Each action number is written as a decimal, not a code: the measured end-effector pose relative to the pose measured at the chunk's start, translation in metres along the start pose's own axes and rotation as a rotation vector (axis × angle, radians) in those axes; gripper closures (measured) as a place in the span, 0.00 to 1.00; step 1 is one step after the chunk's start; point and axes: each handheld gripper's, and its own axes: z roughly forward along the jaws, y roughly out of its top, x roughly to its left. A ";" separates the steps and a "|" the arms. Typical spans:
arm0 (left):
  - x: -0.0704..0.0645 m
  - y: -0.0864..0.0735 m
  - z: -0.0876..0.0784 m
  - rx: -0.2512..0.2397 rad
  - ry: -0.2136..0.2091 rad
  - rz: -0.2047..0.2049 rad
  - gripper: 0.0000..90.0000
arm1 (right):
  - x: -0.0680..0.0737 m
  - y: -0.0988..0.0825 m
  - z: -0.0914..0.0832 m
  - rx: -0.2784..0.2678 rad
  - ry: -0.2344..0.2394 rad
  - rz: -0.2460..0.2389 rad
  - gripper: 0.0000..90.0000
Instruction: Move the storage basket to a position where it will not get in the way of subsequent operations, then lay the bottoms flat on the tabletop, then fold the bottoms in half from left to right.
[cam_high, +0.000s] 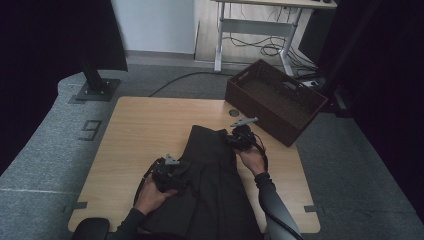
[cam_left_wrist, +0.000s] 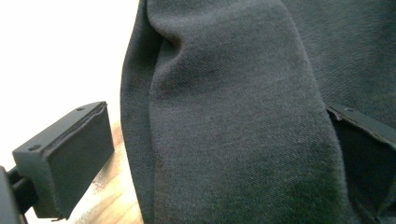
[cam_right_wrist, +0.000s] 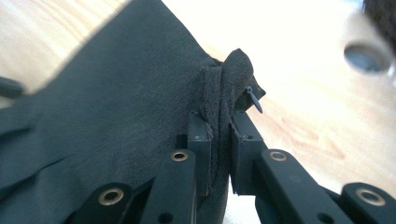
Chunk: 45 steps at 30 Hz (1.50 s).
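Two grippers: working one dark garment (cam_high: 212, 180).
Garment: lying on the wooden table (cam_high: 145, 125), near the brown basket (cam_high: 275, 100).
Right gripper (cam_right_wrist: 219, 140): pinching the garment's corner.
Left gripper (cam_left_wrist: 224, 154): jaws standing apart, a fold lying between them.

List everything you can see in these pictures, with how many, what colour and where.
garment: one, dark grey cloth, spread on the near half of the table, its near end at the table's front edge.
table: one, light wood top, centre of the high view.
basket: one, dark brown woven, open top, at the table's far right corner, hanging past the edge.
desk frame: one, pale metal legs, cables below, in the background.
stand: one, black post on a flat base, far left on the grey floor.
left gripper: one, black, at the garment's left edge; fingers apart around a fold.
right gripper: one, black, at the garment's far right corner; fingers clamped on the cloth edge.
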 end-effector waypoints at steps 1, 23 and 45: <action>0.000 0.000 0.000 -0.001 0.001 0.001 0.00 | 0.002 0.002 -0.005 -0.009 0.002 -0.014 0.90; 0.011 0.010 0.009 -0.017 0.004 -0.006 0.00 | 0.049 -0.003 -0.089 -0.188 0.122 -0.145 0.91; 0.027 0.030 0.001 -0.009 -0.023 0.083 0.03 | 0.071 -0.047 -0.109 -0.238 0.212 -0.126 0.91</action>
